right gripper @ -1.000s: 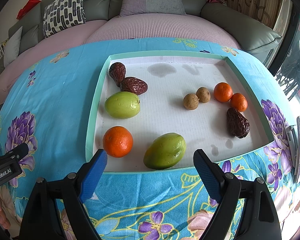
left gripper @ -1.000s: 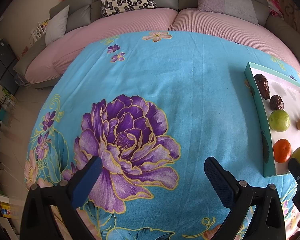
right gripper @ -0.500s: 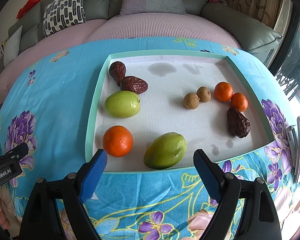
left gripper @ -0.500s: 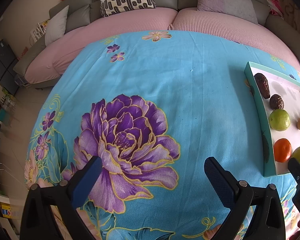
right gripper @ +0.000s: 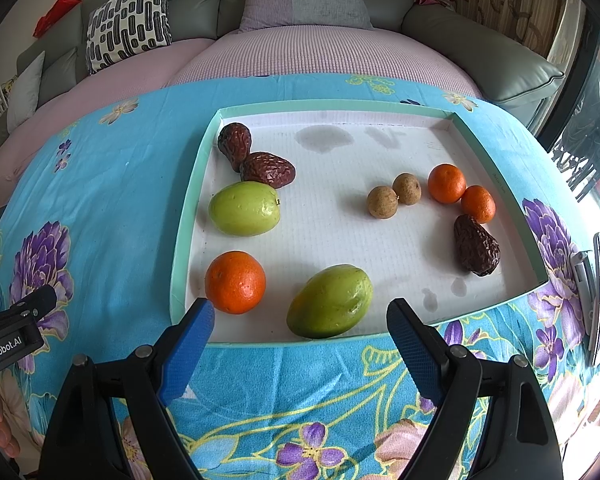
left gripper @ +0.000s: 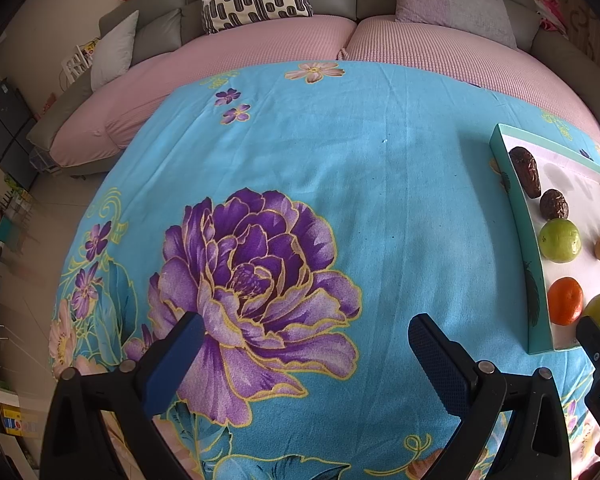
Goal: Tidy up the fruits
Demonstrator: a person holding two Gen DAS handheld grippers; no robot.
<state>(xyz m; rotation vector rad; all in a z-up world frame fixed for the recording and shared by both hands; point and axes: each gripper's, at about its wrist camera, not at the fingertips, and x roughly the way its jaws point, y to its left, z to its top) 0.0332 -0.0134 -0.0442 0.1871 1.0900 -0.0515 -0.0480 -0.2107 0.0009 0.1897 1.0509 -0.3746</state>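
Fruits are laid out loose in a shallow green-rimmed tray [right gripper: 188,216] that rests on the cloth-covered surface [left gripper: 340,184]; the tray fills the middle of the right wrist view and sits at the right edge of the left wrist view. At the lower middle a large green fruit [right gripper: 330,301] lies near the tray's front wall, with a big orange [right gripper: 235,282] to its left. Further up the left side are a rounder green fruit [right gripper: 244,208] and two wrinkled dates [right gripper: 252,158], which touch each other. At the right are two small brown fruits [right gripper: 394,196], two small oranges [right gripper: 462,194] and a third date [right gripper: 476,245].

The right tool [right gripper: 300,330] is spread wide and empty, hung just before the tray's front wall. The left tool [left gripper: 306,344] is likewise spread over bare cloth, with nothing between its pads.

The round fruits are judged smooth and apt to roll, so each is best taken across its widest middle with a centred, gentle squeeze. The dates look soft and light, and are best pinched across the short axis. The small brown fruits would slip easily from wide pads.
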